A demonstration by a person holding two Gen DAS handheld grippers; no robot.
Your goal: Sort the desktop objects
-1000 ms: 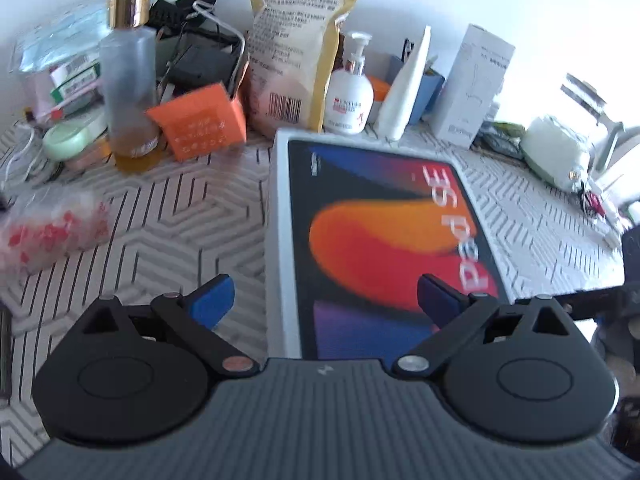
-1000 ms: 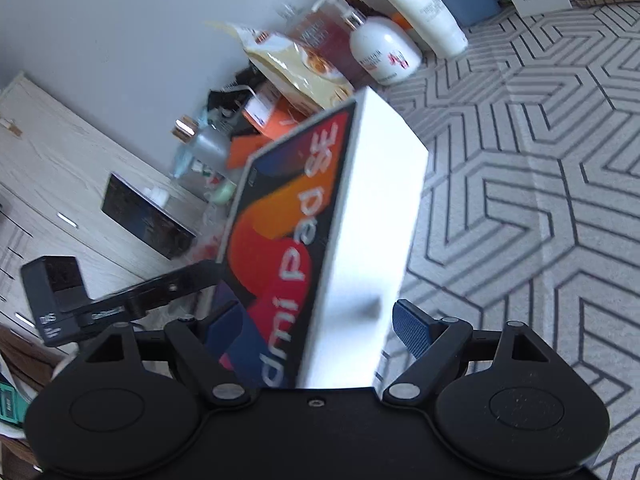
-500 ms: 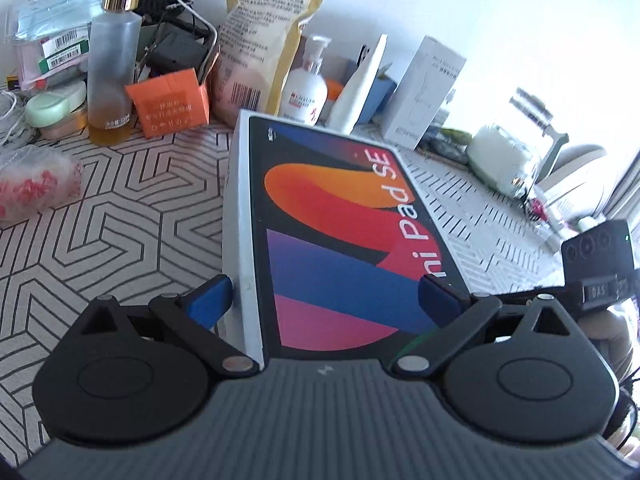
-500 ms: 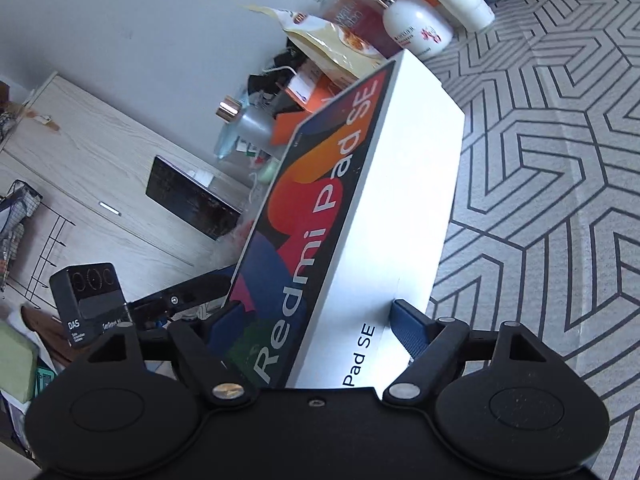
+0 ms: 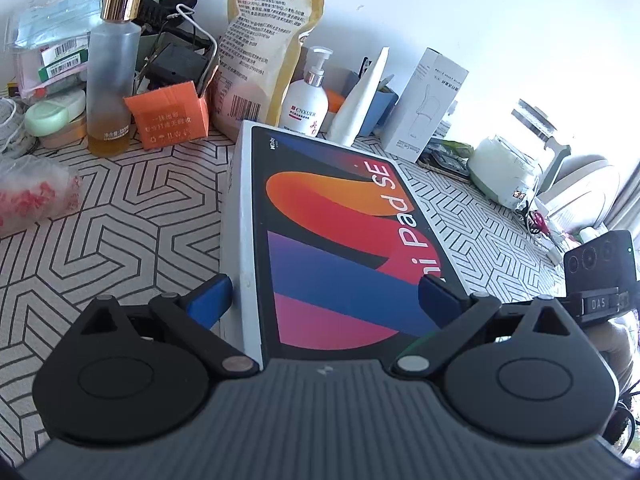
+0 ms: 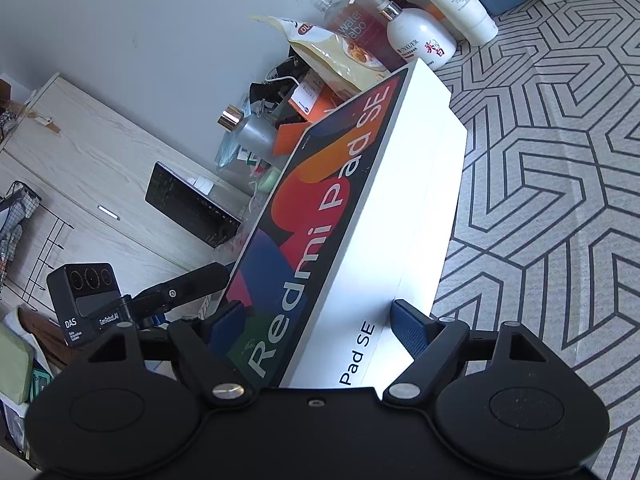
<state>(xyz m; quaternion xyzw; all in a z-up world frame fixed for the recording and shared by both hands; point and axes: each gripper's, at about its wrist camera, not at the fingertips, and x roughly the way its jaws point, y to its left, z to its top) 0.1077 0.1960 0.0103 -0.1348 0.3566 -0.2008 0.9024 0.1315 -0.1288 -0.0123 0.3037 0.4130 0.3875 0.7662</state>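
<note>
Between both grippers sits the tablet box (image 5: pixel 336 248), near end raised off the patterned tabletop (image 5: pixel 120 232). The right gripper (image 6: pixel 320 326) is clamped across its thickness, pads on both faces. The left gripper (image 5: pixel 324 300) straddles its width; can't tell if those pads actually touch.

1. Clutter lines the tabletop's (image 5: pixel 132 216) back edge: frosted bottle (image 5: pixel 109 80), orange carton (image 5: pixel 168 116), food pouch (image 5: pixel 260 52), pump bottle (image 5: pixel 306 100), white box (image 5: pixel 424 100).
2. The tablet box (image 5: pixel 320 240) fills the middle.
3. Bare patterned surface lies left of it, short of a plastic bag (image 5: pixel 32 196).
4. The right side (image 6: pixel 560 160) stays open.
</note>
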